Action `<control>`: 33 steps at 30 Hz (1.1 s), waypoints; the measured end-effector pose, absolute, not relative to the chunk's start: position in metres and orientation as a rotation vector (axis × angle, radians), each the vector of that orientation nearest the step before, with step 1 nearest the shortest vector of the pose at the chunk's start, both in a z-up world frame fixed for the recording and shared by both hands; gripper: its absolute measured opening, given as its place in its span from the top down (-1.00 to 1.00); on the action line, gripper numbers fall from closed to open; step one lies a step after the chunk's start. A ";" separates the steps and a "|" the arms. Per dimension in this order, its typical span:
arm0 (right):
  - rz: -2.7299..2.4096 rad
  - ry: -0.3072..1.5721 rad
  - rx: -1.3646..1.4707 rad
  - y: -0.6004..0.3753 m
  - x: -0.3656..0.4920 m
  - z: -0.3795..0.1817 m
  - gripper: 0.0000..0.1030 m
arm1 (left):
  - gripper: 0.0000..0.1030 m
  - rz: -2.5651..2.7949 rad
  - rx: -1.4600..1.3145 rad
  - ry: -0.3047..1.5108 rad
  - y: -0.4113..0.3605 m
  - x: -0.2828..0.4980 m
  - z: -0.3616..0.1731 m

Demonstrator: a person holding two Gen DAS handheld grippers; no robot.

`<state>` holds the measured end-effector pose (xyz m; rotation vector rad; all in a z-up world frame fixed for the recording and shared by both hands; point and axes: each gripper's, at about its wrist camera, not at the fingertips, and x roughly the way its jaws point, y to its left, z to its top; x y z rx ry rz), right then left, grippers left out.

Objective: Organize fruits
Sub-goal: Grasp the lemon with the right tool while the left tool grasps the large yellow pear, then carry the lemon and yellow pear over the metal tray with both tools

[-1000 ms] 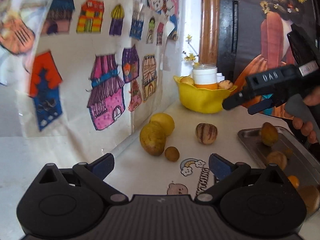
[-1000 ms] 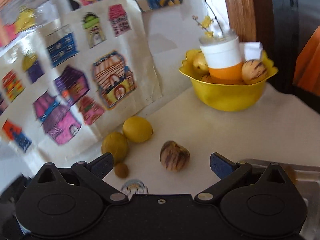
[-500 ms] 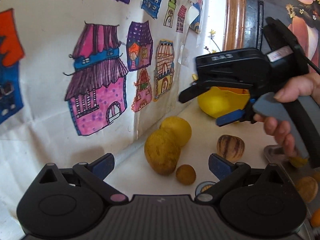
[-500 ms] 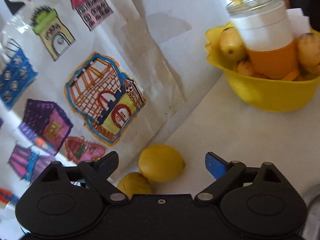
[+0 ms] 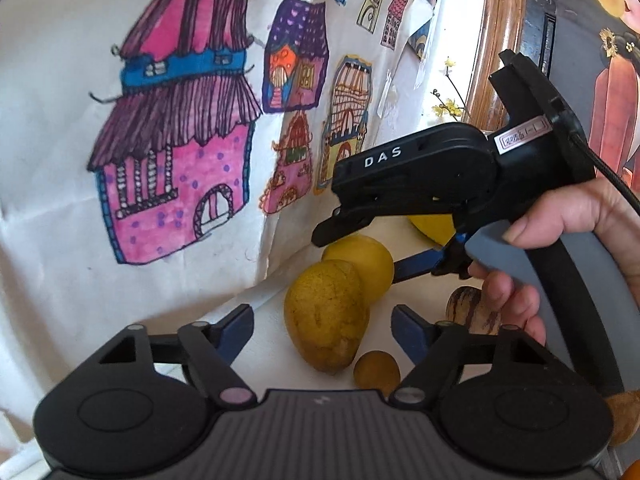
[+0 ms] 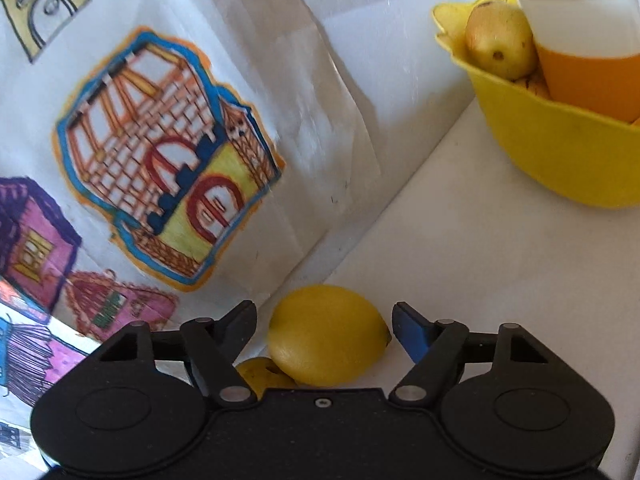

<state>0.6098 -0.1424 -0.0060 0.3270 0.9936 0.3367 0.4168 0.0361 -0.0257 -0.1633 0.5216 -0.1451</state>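
Note:
Against the wall, a brownish-yellow pear-shaped fruit (image 5: 326,316) lies between the blue pads of my left gripper (image 5: 322,322). Its jaws are closing, with a gap still showing on each side. Just behind it a yellow lemon (image 5: 360,260) sits between the fingers of my right gripper (image 5: 356,254), which a hand holds. In the right wrist view the lemon (image 6: 328,334) fills most of the space inside my right gripper (image 6: 324,320). These jaws are closing too, and the pads stand just off the peel.
A small round brown fruit (image 5: 376,368) and a striped fruit (image 5: 464,312) lie to the right on the white table. A yellow bowl (image 6: 560,152) with fruit and an orange-and-white jar (image 6: 580,32) stands further back. A sheet of house drawings (image 5: 180,184) covers the wall on the left.
Both grippers came forward and down toward the fruits by the wall. The right gripper swung in over the lemon. Both pairs of jaws narrowed around their fruit.

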 end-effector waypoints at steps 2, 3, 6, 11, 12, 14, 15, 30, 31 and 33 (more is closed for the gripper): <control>0.331 1.003 0.324 -0.143 0.612 -0.011 -0.44 | -0.38 -0.153 -0.178 0.529 0.036 0.419 -0.027; 0.330 1.006 0.326 -0.143 0.613 -0.013 -0.43 | -0.33 -0.154 -0.183 0.533 0.036 0.420 -0.028; 0.332 1.006 0.331 -0.143 0.615 -0.015 -0.36 | -0.23 -0.151 -0.196 0.548 0.037 0.423 -0.030; 0.334 1.002 0.334 -0.143 0.616 -0.014 -0.34 | -0.06 -0.145 -0.219 0.578 0.039 0.423 -0.035; 0.334 1.001 0.335 -0.142 0.615 -0.017 -0.34 | -0.06 -0.144 -0.220 0.578 0.039 0.423 -0.035; 0.334 0.998 0.339 -0.143 0.614 -0.015 -0.33 | -0.05 -0.144 -0.221 0.578 0.039 0.422 -0.036; 0.334 0.996 0.340 -0.144 0.613 -0.015 -0.33 | -0.05 -0.144 -0.224 0.579 0.040 0.422 -0.037; 0.364 0.955 0.269 -0.137 0.584 -0.018 -0.31 | -0.01 -0.148 -0.214 0.606 0.050 0.389 -0.030; 0.370 0.951 0.267 -0.135 0.583 -0.018 -0.31 | -0.01 -0.149 -0.209 0.607 0.051 0.388 -0.030; 0.384 0.943 0.267 -0.134 0.578 -0.018 -0.31 | -0.01 -0.148 -0.200 0.610 0.052 0.381 -0.028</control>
